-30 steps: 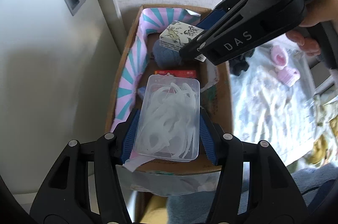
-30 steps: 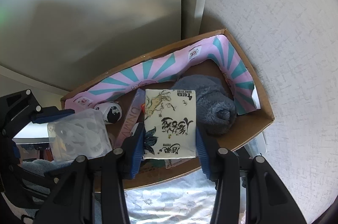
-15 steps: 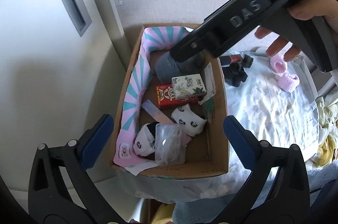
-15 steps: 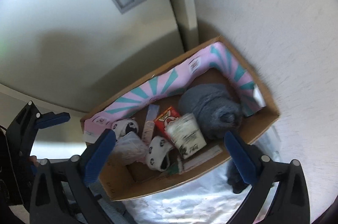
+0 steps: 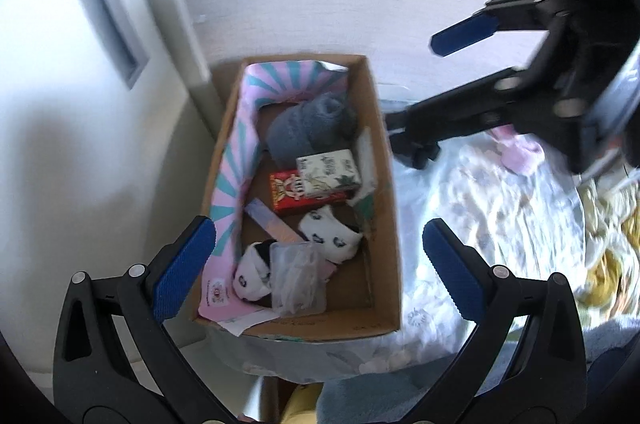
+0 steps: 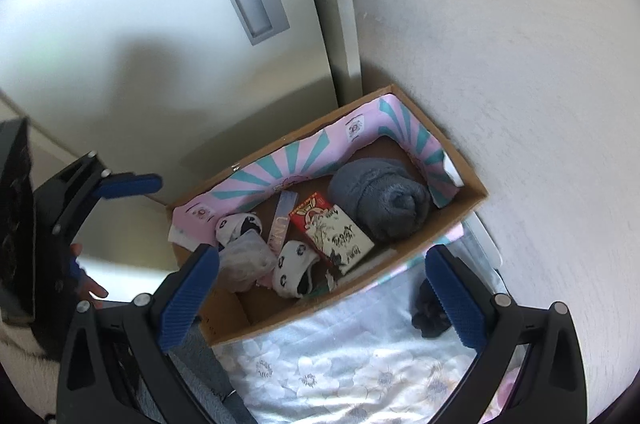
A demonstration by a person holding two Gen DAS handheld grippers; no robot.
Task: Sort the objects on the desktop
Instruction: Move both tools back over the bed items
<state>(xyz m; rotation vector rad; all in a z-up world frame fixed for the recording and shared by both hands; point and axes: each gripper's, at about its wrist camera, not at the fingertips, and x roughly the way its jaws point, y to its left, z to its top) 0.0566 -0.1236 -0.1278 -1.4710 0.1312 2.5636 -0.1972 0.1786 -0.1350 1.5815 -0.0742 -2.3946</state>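
A cardboard box [image 5: 384, 184] [image 6: 472, 202] stands against the wall. In it lie a clear plastic case [image 5: 298, 278] [image 6: 244, 258], a tissue pack [image 5: 329, 171] [image 6: 346, 238] on a red carton [image 5: 286, 193], a grey rolled cloth [image 5: 308, 126] [image 6: 380, 196] and black-and-white socks [image 5: 330, 232] [image 6: 294, 266]. My left gripper [image 5: 316, 264] is open and empty, above the box's near end. My right gripper [image 6: 320, 294] is open and empty, above the box's front side; it also shows in the left wrist view [image 5: 464, 36].
A pink and teal striped sheet [image 5: 240, 160] lines the box's left side. A floral bedspread [image 5: 500, 208] [image 6: 344, 356] lies to the right with pink items [image 5: 520, 152] and a dark object [image 6: 430, 312] on it. A grey cabinet door [image 6: 160, 24] stands at left.
Both grippers opened and pulled back up. The clear case and the tissue pack, held a second ago, now lie in the box.
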